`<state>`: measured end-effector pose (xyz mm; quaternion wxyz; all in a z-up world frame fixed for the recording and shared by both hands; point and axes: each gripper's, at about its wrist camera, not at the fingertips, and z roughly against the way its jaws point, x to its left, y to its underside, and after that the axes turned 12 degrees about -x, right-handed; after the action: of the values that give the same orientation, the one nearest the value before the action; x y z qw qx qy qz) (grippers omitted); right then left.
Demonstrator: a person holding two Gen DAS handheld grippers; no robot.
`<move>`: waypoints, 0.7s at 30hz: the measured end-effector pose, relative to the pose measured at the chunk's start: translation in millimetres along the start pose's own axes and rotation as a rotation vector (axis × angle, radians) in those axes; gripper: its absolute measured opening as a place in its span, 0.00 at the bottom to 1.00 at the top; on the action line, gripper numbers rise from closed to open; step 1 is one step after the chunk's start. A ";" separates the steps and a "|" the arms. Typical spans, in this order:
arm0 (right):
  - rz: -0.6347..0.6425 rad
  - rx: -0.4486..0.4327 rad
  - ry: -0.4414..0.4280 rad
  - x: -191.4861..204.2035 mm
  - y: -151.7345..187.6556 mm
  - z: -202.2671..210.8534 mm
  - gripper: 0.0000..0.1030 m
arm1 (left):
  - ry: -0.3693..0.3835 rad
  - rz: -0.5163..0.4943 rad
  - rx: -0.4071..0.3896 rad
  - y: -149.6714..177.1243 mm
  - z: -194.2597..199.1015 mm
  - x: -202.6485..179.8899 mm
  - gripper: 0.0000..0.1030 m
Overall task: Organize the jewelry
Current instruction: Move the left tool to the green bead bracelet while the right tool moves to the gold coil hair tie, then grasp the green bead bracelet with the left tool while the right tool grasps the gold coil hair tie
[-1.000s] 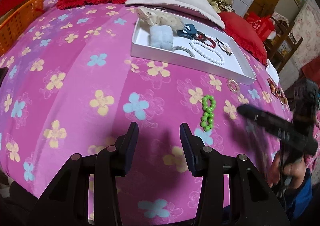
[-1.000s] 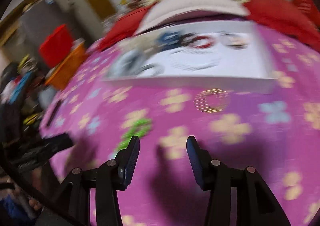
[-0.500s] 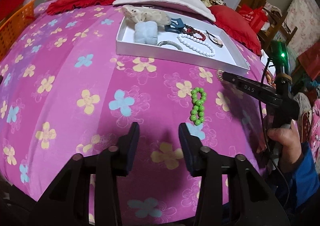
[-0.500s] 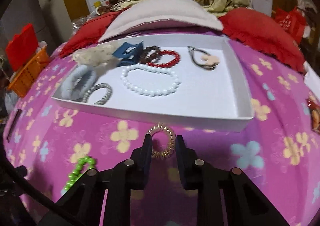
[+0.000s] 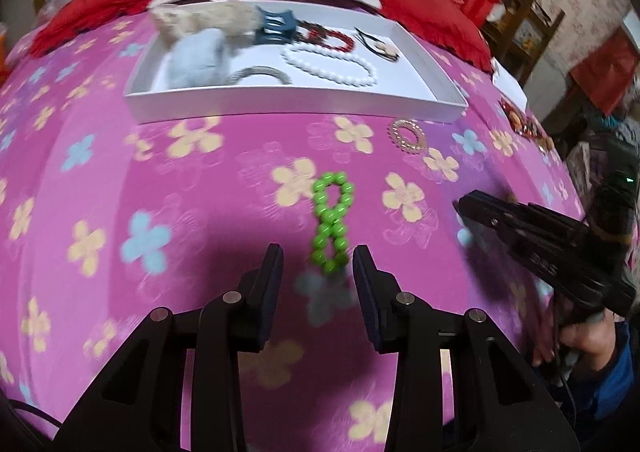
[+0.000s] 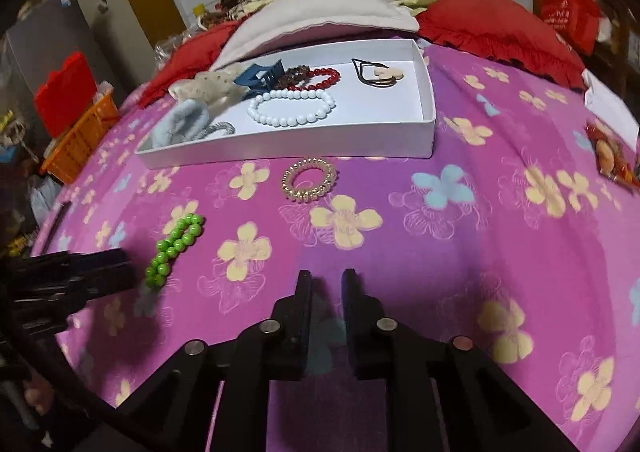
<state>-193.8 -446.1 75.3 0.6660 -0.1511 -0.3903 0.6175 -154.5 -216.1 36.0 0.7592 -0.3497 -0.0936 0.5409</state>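
Observation:
A green bead bracelet (image 5: 331,221) lies twisted on the pink flowered cloth, its near end just ahead of my open left gripper (image 5: 318,264); it also shows in the right wrist view (image 6: 173,249). A gold coil hair tie (image 6: 309,184) lies in front of the white tray (image 6: 288,150), also seen in the left wrist view (image 5: 408,135). My right gripper (image 6: 325,284) is empty, its jaws a narrow gap apart, well short of the hair tie. The tray holds a white bead bracelet (image 6: 291,112), a red bracelet, a blue claw clip and scrunchies.
Red cushions (image 6: 496,32) and a pale pillow (image 6: 320,12) lie behind the tray. An orange basket (image 6: 80,140) stands at the far left. A red packet (image 6: 612,156) lies at the cloth's right edge. The right gripper shows at the right in the left wrist view (image 5: 540,240).
My left gripper has moved forward and right, up to the green bracelet. My right gripper has drawn back from the gold hair tie, which stays on the cloth.

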 end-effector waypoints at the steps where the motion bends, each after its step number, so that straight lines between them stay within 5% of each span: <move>1: -0.015 -0.002 -0.017 -0.5 -0.3 0.6 0.36 | 0.014 -0.002 0.009 -1.4 -5.6 -2.7 0.34; 6: 0.004 0.001 0.000 6.1 -6.1 -5.3 0.41 | 0.028 -0.029 0.015 -5.9 -17.3 -13.6 0.03; 15: 0.022 -0.024 0.036 11.9 -39.3 -32.1 0.41 | -0.016 0.067 0.010 -3.1 -10.9 22.0 0.03; 21: 0.054 -0.013 0.090 15.7 -53.4 -56.5 0.41 | 0.085 0.108 -0.030 -6.6 -0.7 20.9 0.03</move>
<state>-117.3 -425.8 80.3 0.6651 -0.1933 -0.3596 0.6253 -140.8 -199.0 34.7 0.7269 -0.3882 -0.0507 0.5642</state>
